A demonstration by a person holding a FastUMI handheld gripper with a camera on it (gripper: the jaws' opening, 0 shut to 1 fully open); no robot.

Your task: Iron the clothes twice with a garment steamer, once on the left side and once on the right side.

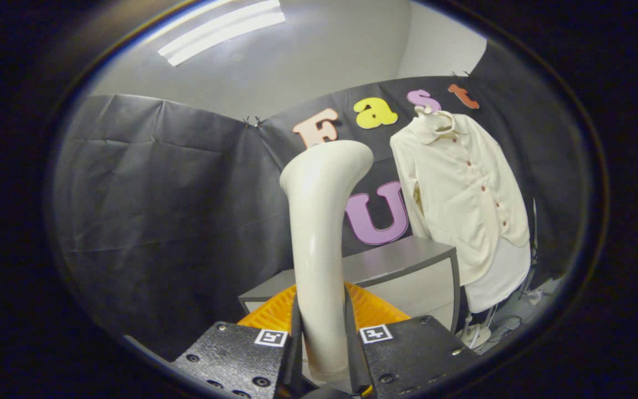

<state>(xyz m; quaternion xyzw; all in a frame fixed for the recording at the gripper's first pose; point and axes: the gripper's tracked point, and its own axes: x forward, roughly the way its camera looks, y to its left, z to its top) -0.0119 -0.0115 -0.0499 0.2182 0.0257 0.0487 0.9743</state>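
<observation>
Gripper view puts us looking along the two fingers of our gripper (322, 354), whose jaws pinch the handle of the cream steamer (319, 221) from both sides. We see the steamer rise upright from between the fingers, its flared head bent toward the shirt (460, 188). Right behind the fingers, under the steamer, we see an orange ribbed thing (371, 307); we cannot tell what it is. Beyond it stands a grey table (402, 260). We see the cream shirt, with dark buttons down its front, hanging on a hanger against the black wall (158, 194), beyond the table and well apart from the steamer head. A white stand (477, 335) shows on the floor below the shirt.
</observation>
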